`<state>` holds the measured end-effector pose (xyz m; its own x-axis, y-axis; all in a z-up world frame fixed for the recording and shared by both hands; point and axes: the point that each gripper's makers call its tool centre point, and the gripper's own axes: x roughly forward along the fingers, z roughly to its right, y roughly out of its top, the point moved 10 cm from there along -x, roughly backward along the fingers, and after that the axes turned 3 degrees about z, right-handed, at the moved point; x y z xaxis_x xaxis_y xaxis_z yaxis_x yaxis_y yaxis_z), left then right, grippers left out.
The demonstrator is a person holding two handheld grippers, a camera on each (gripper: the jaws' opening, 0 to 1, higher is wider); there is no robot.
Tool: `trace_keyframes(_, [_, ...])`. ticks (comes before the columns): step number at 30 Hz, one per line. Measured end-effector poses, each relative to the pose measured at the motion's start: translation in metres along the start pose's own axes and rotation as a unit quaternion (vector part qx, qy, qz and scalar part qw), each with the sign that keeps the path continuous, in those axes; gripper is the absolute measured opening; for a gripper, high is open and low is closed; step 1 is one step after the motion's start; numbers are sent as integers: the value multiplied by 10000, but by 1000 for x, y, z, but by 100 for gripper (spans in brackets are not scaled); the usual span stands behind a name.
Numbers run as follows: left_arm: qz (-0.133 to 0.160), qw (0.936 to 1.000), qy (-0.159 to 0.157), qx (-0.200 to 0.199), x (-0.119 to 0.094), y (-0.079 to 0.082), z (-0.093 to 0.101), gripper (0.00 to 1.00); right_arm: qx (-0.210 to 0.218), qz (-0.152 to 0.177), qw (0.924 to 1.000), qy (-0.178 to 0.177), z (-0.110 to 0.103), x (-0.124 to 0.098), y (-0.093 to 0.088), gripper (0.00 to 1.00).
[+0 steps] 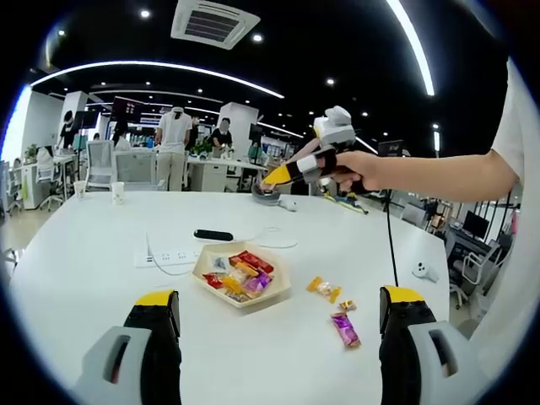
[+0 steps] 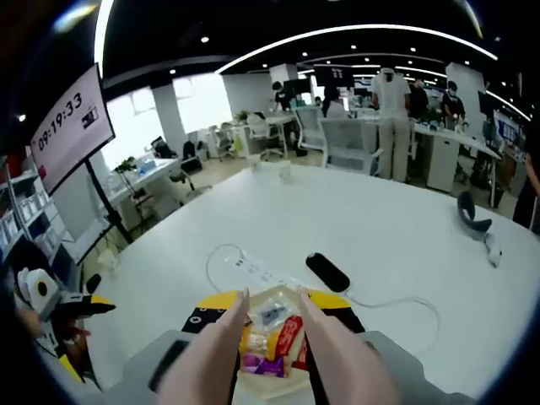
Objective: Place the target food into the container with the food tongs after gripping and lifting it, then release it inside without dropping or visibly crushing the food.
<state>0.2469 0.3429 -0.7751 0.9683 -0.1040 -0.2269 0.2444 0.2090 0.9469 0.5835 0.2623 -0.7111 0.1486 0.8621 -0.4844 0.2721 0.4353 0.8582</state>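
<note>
Biggest risk, judged from here: clipping the container [image 1: 278,291] on the tabletop [image 1: 76,278] while reaching past it, tipping out the sweets already heaped inside. Next: pinching a slick wrapper too hard and crushing it, or too lightly and dropping it on the lift. Smallest: picking the wrong piece, with three lying close together.

Right tongs [image 2: 272,294] raised high above the tabletop, arms apart, nothing between them, looking down at the container. Left tongs [image 1: 279,295] low and near the tabletop, spread wide, empty.

Target food not yet gripped: orange sweet [image 1: 323,288], small wrapped sweet [image 1: 346,305] and purple sweet [image 1: 344,329] loose on the tabletop just beside the container, on the right in the left gripper view.

Beyond the container: white power strip [image 1: 169,253] with its cable, then a black remote [image 1: 213,235]. Neither between the tongs and the loose sweets. Nothing blocking the way from sweets to container.
</note>
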Motion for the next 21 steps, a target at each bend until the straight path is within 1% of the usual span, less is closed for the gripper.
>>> trace_keyframes(3, [26, 10000, -22, 10, -1, 1, 3, 99, -123, -18, 9999, -116, -3, -7, 1, 29])
trace_keyframes(5, [49, 10000, -48, 31, -3, 3, 5, 99, -292, -82, 9993, -204, 3, -6, 3, 29])
trace_keyframes(8, [64, 9999, -102, 92, -2, 7, 8, 99, -230, -15, 9994, -256, 1, -11, 11, 29])
trace_keyframes(11, [83, 9998, -141, 149, -1, 11, 9, 99, -161, 32, 9994, -319, -2, -13, 13, 29])
trace_keyframes(14, [145, 9996, -162, 194, -1, 16, 9, 99, -103, 5, 9994, -331, -4, -12, 12, 28])
trace_keyframes(17, [202, 9992, -255, 214, 0, 24, 12, 99, -60, -79, 9995, -300, -17, -15, 4, 28])
trace_keyframes(19, [187, 9990, -276, 313, 0, 26, 12, 99, -96, -100, 9994, -319, -18, -15, 2, 28])
trace_keyframes(21, [175, 9989, -290, 329, 0, 27, 13, 99, -57, -109, 9994, -323, -17, -15, 2, 28])
